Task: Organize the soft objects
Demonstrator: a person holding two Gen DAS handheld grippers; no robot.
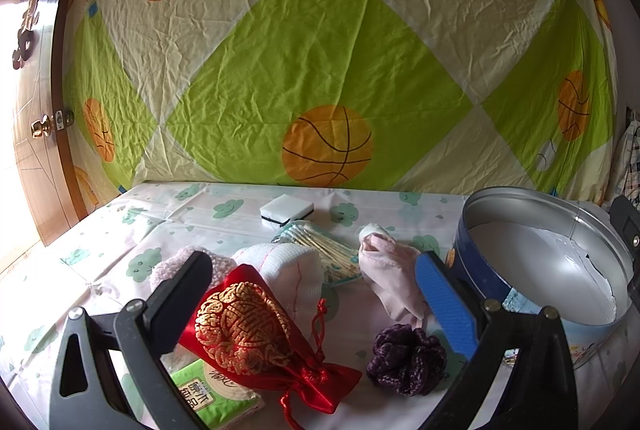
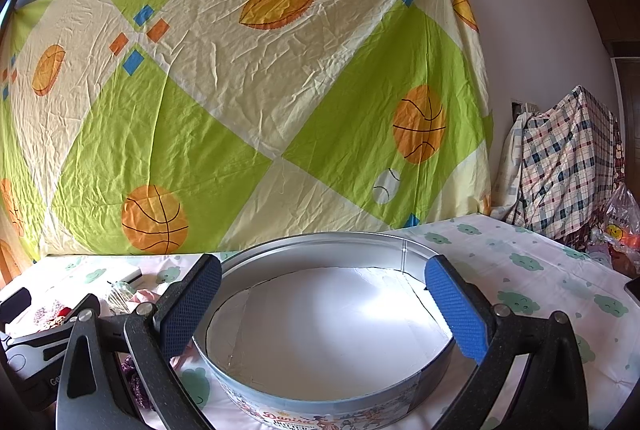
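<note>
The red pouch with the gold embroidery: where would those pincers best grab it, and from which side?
Probably the plump embroidered body of the red pouch, coming down from above with the left gripper, whose open jaws already straddle it. It lies flat on the table, neck and cords trailing toward the camera; the gathered neck is thinner and likelier to slip.

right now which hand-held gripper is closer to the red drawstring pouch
Left. The left hand-held gripper is open right over the red drawstring pouch, which lies between its fingers. The right hand-held gripper is open around the round cookie tin, off to the pouch's right.
</note>
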